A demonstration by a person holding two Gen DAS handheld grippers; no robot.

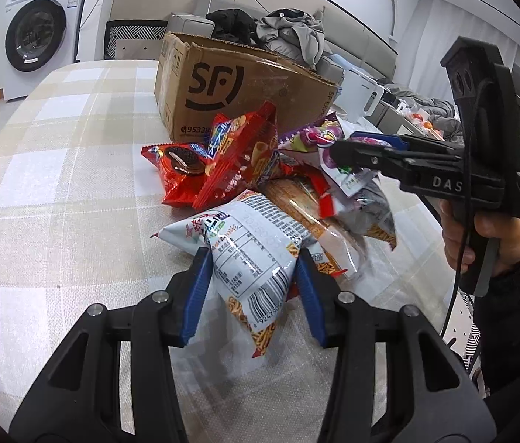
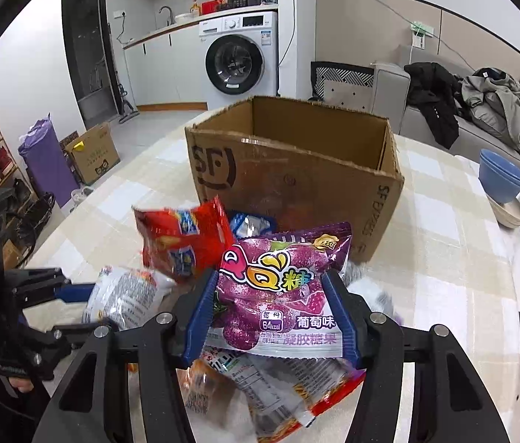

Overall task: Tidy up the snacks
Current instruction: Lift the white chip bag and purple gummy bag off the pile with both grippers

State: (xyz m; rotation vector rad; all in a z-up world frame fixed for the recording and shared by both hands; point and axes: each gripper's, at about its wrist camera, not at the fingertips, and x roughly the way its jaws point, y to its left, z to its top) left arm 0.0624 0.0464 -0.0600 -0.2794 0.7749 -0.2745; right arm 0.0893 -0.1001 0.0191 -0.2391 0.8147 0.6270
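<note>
Left gripper (image 1: 252, 269) jaws clamped on white snack bag (image 1: 248, 254), blue pads (image 1: 197, 291) pressing both sides near the barcode end. Bag lying low over checked surface (image 1: 57, 184), nutrition panel facing up, orange-printed end trailing back between the jaws.

Right gripper (image 2: 271, 313) jaws clamped on purple grape gummy bag (image 2: 282, 288), held face-up, above the rest of the pile. Same gripper seen from the left wrist view at (image 1: 344, 147), coming in from the right, hand (image 1: 481, 236) wrapped on its grip.

Just ahead of left jaws: clear-wrapped brown snack pack (image 1: 296, 199), partly under other bags. Further ahead, red cookie bag (image 1: 182, 170) and red cracker bag (image 1: 245, 155) leaning together, touching. Below right jaws: white-and-orange bag (image 2: 260, 380), crumpled. Ahead-left of right jaws: red bag (image 2: 182, 240), slightly blurred; small blue-white packet (image 2: 252, 223) behind it.

Beyond the pile: open cardboard box (image 2: 296, 177) with SF logo, upright on the surface, flaps absent or folded — cannot tell; inside visible part bare. Snacks near its front wall, none seen in it.

Far right of right jaws: stacked blue bowls (image 2: 501, 181) on a beige dish. Background: washing machine (image 2: 237, 55), sofa (image 2: 481, 118) with heaped clothes.
</note>
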